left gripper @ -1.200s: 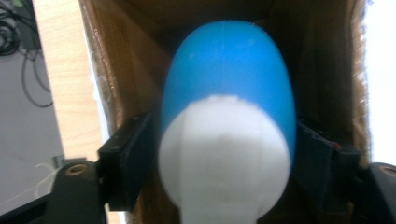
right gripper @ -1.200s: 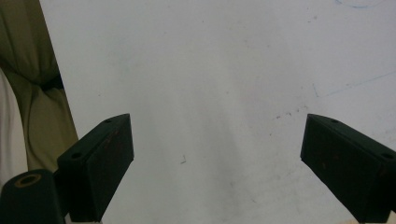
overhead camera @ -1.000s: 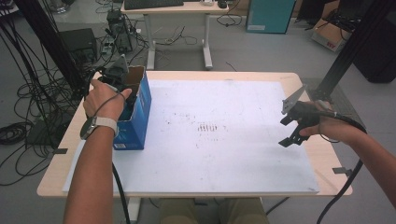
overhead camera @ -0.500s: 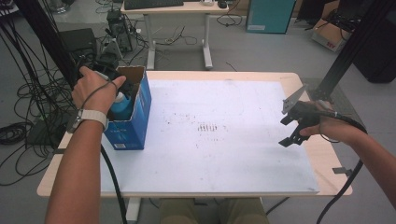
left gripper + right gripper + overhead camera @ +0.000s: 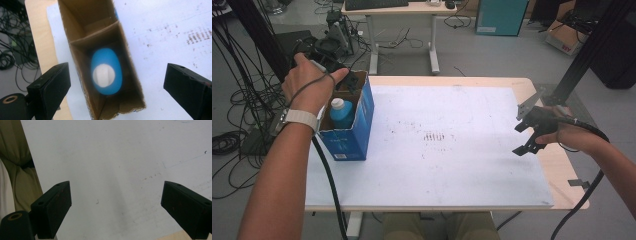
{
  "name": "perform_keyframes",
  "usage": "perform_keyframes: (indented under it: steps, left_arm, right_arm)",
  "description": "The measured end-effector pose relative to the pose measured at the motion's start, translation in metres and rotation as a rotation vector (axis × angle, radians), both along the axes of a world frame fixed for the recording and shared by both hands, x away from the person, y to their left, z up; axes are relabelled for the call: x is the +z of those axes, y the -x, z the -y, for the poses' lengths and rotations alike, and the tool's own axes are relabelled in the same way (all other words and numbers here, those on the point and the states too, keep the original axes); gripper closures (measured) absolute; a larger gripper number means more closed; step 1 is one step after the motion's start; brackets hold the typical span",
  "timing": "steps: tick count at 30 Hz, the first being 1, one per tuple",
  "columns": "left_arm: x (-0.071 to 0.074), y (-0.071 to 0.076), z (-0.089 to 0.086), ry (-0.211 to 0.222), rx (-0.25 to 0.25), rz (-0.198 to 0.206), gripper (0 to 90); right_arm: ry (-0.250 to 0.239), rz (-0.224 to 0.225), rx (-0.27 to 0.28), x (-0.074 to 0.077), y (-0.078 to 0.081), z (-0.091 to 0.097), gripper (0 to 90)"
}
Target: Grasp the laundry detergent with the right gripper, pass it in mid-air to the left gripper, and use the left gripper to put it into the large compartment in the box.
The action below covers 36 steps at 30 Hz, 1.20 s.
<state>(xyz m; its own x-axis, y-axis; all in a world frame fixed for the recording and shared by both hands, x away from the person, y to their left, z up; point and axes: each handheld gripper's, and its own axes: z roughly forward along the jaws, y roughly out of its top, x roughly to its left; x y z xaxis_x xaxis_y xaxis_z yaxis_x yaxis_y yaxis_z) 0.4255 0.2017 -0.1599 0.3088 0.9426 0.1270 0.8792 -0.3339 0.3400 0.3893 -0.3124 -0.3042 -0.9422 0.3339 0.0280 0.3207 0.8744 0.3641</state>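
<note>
Inside the blue box (image 5: 346,131) at the bench's (image 5: 562,165) left edge, a blue bottle (image 5: 106,71) stands upright in the near compartment. Above it the left claw (image 5: 117,85) has just been opening, released and empty; the right claw (image 5: 116,207) is released too.

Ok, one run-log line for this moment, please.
left claw: open, jaws just opened, above box | blue bottle: upright in blue box | right claw: open, empty, over white sheet

Grey floor (image 5: 492,55), second desk (image 5: 387,7) behind, black cables (image 5: 237,100) at left, teal cabinet (image 5: 499,17), cardboard box (image 5: 564,37).

stained white sheet (image 5: 452,150) on wooden table (image 5: 557,165)
</note>
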Motion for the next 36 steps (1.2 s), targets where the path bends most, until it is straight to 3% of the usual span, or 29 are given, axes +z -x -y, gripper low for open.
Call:
perform_keyframes:
  steps: [12, 25, 36]
  left_arm:
    - [0.022, 0.010, 0.023, -0.009, -0.100, 0.031, 7.4]
    - [0.030, 0.020, 0.047, -0.001, -0.180, 0.048, 7.3]
    - [0.023, 0.032, 0.076, -0.001, -0.344, 0.035, 7.5]
  right_arm:
    - [-0.007, 0.012, -0.007, 0.004, 0.001, 0.001, 9.5]
    - [-0.004, 0.011, -0.006, 0.006, 0.002, 0.002, 9.5]
    - [-0.010, 0.013, -0.018, 0.007, 0.005, 0.006, 9.6]
